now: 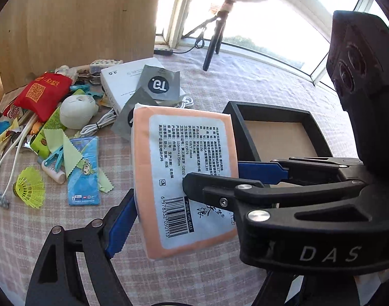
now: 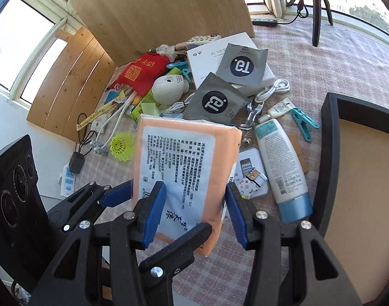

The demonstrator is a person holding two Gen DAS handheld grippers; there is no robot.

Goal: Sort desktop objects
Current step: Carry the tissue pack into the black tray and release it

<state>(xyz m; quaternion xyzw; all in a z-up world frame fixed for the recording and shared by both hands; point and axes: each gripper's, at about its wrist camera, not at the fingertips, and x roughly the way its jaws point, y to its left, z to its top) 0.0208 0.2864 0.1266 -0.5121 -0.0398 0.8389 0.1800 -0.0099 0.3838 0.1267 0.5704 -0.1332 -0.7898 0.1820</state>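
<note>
Nearest thing: peach-coloured plastic-wrapped tissue pack with a white printed label, lifted clear of the checked-cloth tabletop.
Left gripper: fingers clenched on the pack, one blue pad under its lower edge, the other finger across the label.
Right gripper: fingers parted, blue pads on either side of the pack's lower end; whether they press on it I cannot tell.
Tray: black square foam tray with a brown base, just beyond the left fingers, behind the pack.
Doing it well: keep one firm hold, carry the pack level over the tray rim, lower, then release.
Clutter: white lotion tube with blue cap, right of the right fingers; yellow shuttlecock, left.
</note>
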